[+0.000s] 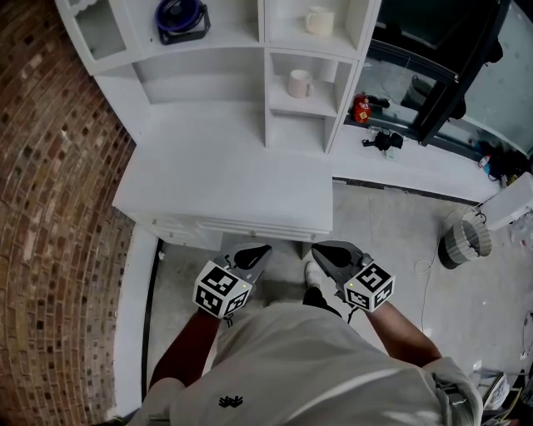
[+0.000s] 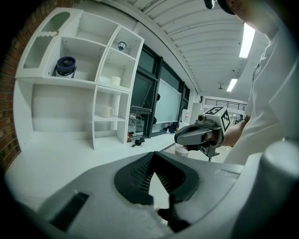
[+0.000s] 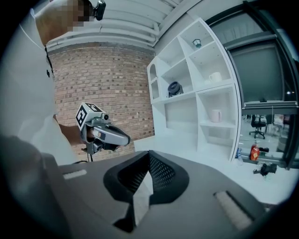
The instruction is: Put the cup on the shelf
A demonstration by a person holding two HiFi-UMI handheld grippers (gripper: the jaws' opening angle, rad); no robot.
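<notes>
Head view: the left gripper [image 1: 263, 249] and right gripper [image 1: 317, 248] are held low, close to the person's body and just beside each other, both pointing toward the front edge of the white table [image 1: 225, 179]; each pair of jaws looks closed. A white shelf unit [image 1: 265, 91] stands at the back of the table; in its right column a cream cup [image 1: 299, 83] stands upright in the middle compartment, and a second cup [image 1: 319, 21] stands in the compartment above. A blue fan [image 1: 181, 18] sits in the wide compartment to the left. A brick wall [image 1: 50, 208] runs along the left.

Left gripper view: the jaws meet tip to tip and grip nothing; the right gripper floats beyond them, well apart from the shelf unit, where the cream cup stands in its compartment.

Right gripper view: the jaws are likewise together and empty; the left gripper shows against the brick wall; both cups stand in the shelf unit's right column.
</notes>
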